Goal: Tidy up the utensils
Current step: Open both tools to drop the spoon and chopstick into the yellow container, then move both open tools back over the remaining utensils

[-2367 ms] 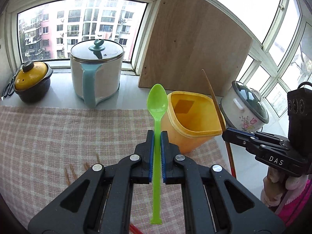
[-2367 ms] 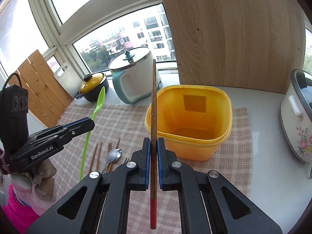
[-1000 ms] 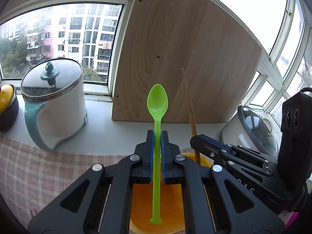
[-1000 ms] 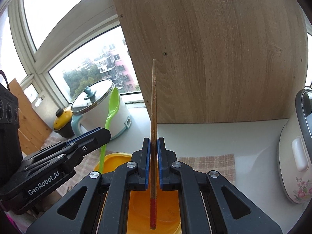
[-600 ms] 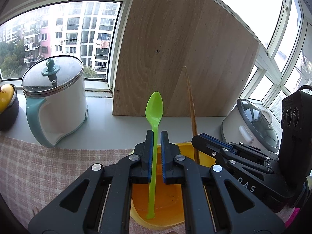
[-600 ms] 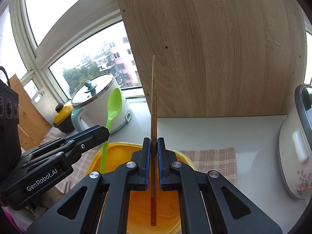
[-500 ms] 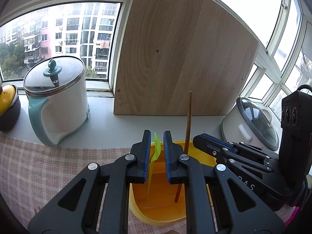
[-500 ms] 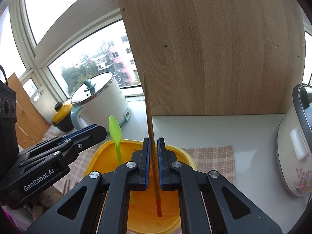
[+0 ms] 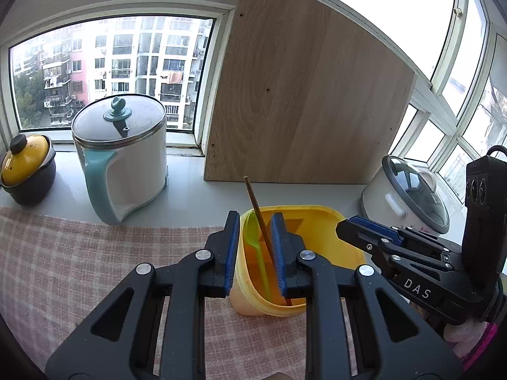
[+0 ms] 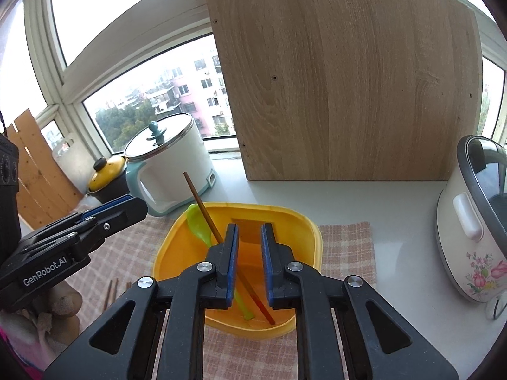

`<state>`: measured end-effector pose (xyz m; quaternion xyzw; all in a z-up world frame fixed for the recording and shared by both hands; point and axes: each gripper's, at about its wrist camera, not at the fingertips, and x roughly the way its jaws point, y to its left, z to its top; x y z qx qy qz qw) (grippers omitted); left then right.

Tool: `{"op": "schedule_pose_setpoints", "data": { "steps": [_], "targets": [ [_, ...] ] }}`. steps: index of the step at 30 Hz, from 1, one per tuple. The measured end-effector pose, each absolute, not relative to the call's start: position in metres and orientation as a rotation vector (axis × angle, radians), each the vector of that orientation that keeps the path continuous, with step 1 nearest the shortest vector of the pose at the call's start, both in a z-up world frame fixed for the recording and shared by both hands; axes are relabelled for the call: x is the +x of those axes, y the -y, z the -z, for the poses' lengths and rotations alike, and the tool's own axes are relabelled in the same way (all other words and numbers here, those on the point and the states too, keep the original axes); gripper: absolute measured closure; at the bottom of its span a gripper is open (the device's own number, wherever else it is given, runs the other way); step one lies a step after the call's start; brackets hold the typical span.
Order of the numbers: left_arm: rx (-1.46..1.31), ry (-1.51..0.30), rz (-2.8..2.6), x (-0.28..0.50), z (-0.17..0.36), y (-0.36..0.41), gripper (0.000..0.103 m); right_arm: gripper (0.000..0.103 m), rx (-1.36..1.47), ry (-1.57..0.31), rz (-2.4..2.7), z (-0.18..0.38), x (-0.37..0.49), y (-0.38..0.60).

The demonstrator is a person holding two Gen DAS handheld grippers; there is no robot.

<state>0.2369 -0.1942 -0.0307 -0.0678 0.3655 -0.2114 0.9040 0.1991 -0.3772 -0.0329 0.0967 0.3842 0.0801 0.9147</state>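
Both my grippers, left [image 9: 255,247] and right [image 10: 249,261], are spread wide, holding nothing. The green spoon [image 10: 199,221] and chopstick [image 10: 202,210] lean inside the yellow tub [image 10: 313,237]. Risk (my guess): clipping that tall chopstick while backing out could tip the light tub.

Glossy yellow plastic tub [image 10: 304,228], wooden chopstick [image 10: 202,209], woven checked cloth [image 9: 79,253], matt wood-grain board [image 10: 348,79].

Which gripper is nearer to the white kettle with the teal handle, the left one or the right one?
Left. The left gripper hangs over the yellow tub's kettle-side edge; the right gripper is over its far side from the white kettle.
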Motion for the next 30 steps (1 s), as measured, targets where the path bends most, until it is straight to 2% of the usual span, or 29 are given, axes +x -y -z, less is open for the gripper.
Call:
{"op": "schedule_pose_setpoints", "data": {
  "steps": [1,2,6,8,9,11,12,15,18,24,30],
  "targets": [
    [-0.136,-0.752,0.434,0.233,0.029,0.190,0.084,0.068,0.199,-0.782,-0.165,0.031,0.195,0.375],
    [-0.134,-0.750,0.433,0.229,0.028,0.185,0.084,0.063,0.198,-0.771,-0.163,0.029,0.190,0.374],
    [-0.109,-0.749,0.422,0.214,0.025,0.166,0.080,0.055,0.185,-0.752,-0.157,0.021,0.174,0.364],
    [-0.089,-0.746,0.411,0.206,0.023,0.153,0.072,0.042,0.177,-0.741,-0.158,0.018,0.166,0.359],
    [-0.078,-0.745,0.403,0.203,0.022,0.146,0.072,0.039,0.171,-0.732,-0.159,0.016,0.162,0.356],
    [-0.062,-0.748,0.387,0.197,0.022,0.134,0.071,0.023,0.152,-0.711,-0.151,0.012,0.155,0.350],
    [-0.057,-0.752,0.379,0.195,0.022,0.127,0.071,0.020,0.142,-0.701,-0.142,0.010,0.152,0.347],
    [-0.047,-0.765,0.360,0.188,0.025,0.105,0.071,0.018,0.126,-0.669,-0.109,0.006,0.141,0.340],
    [-0.046,-0.786,0.336,0.183,0.032,0.083,0.063,0.018,0.146,-0.675,-0.116,0.008,0.136,0.335],
    [-0.063,-0.826,0.330,0.173,0.049,0.045,0.063,0.018,0.217,-0.679,-0.137,0.015,0.126,0.326],
    [-0.027,-0.887,0.289,0.162,0.070,0.019,0.063,0.018,0.162,-0.715,-0.213,0.025,0.119,0.304]
  ]
}}
